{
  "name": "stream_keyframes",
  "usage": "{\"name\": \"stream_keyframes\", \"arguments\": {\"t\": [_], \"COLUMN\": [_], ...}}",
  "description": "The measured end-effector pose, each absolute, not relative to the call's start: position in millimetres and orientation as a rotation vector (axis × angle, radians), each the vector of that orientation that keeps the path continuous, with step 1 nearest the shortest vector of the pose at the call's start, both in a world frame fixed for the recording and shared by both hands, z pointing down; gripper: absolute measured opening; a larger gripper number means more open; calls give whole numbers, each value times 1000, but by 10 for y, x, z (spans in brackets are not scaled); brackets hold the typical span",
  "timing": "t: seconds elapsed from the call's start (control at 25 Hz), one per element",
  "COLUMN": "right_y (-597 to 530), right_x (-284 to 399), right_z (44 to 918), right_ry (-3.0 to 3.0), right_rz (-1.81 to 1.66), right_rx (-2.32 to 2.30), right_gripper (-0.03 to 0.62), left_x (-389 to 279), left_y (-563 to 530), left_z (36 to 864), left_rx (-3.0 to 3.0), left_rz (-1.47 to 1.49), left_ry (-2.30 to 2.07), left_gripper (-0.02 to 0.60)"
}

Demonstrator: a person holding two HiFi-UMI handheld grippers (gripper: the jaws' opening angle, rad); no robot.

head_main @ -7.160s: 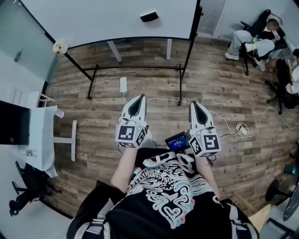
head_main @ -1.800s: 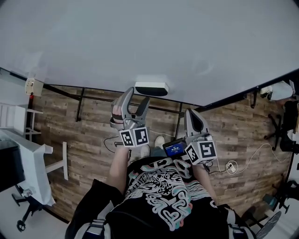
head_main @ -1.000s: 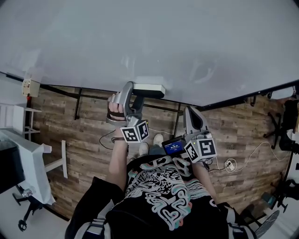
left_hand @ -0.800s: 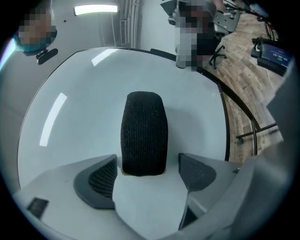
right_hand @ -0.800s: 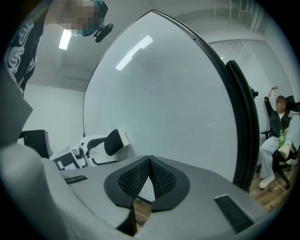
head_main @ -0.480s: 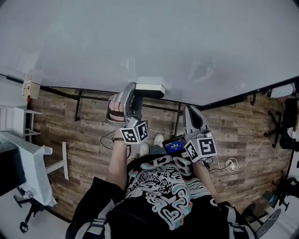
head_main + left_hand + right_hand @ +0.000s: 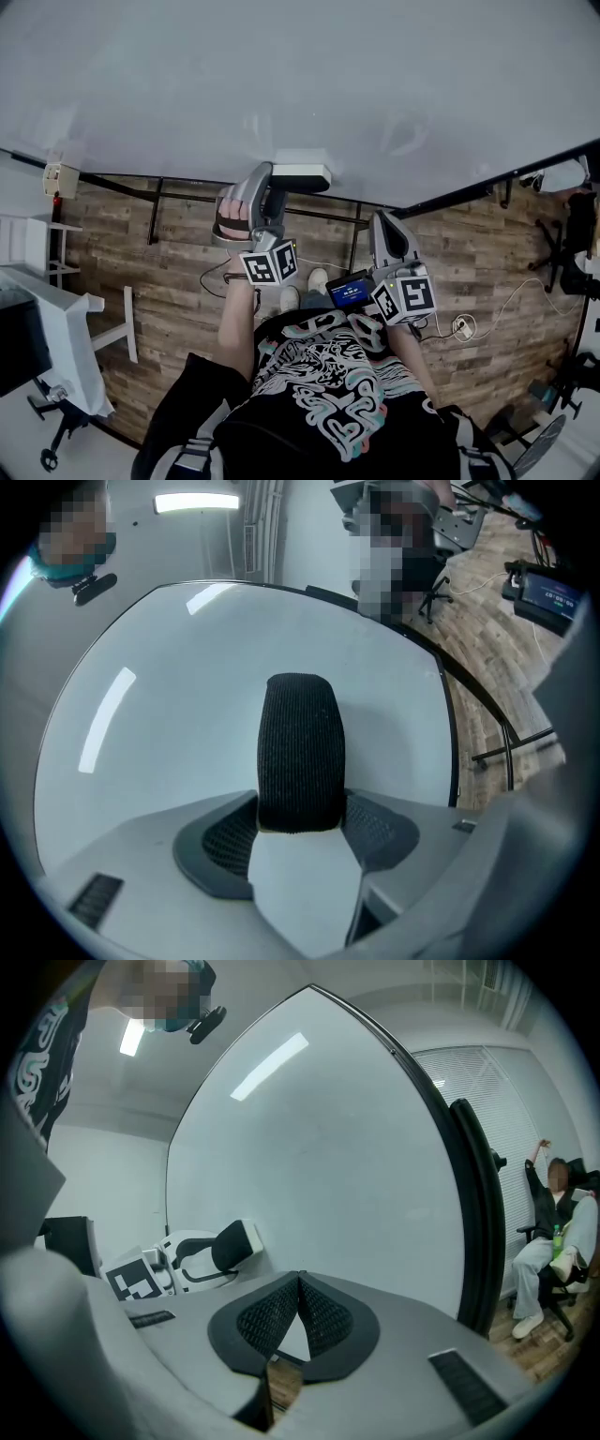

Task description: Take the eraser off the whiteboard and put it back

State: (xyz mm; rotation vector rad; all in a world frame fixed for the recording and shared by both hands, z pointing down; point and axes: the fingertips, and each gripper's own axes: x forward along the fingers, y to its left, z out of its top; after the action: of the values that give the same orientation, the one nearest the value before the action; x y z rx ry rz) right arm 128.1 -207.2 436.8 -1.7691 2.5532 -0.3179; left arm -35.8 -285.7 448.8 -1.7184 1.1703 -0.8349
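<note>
Your left gripper (image 7: 300, 813) has just closed on the eraser (image 7: 300, 733), which sits flat against the whiteboard (image 7: 281, 75). Your right gripper (image 7: 300, 1283) has its jaws pinched together, empty, near the board.

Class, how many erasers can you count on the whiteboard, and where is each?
1. The eraser sits near the whiteboard's lower edge, between the left tool's jaws, which have just closed on it. Others may lie outside the views.
</note>
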Motion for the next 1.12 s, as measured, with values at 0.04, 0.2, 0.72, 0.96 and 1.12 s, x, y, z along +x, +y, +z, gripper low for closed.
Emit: {"name": "stream_keyframes", "arguments": {"t": [0.04, 0.2, 0.72, 0.96, 1.12], "right_y": [-2069, -2073, -2013, -1864, -1892], "right_x": [1283, 1291, 1243, 1170, 1181], "right_z": [4369, 4365, 4387, 4315, 4361], "right_ry": [2552, 2548, 2551, 2549, 2539], "right_rz": [-318, -317, -317, -300, -304], "right_rx": [-1771, -1772, -1771, -1771, -1782], "right_gripper": [23, 23, 23, 23, 23], "left_x": [-358, -341, -303, -346, -353], "left_y": [-2846, -2809, -2728, -2576, -2613], "left_z": [4494, 4503, 4575, 4535, 4579], "left_rx": [-1720, -1727, -1739, -1741, -1744], "left_rz": [-832, -818, -820, -817, -821], "left_ry": [1168, 1162, 1126, 1112, 1107], "left_gripper": [278, 278, 278, 278, 278]}}
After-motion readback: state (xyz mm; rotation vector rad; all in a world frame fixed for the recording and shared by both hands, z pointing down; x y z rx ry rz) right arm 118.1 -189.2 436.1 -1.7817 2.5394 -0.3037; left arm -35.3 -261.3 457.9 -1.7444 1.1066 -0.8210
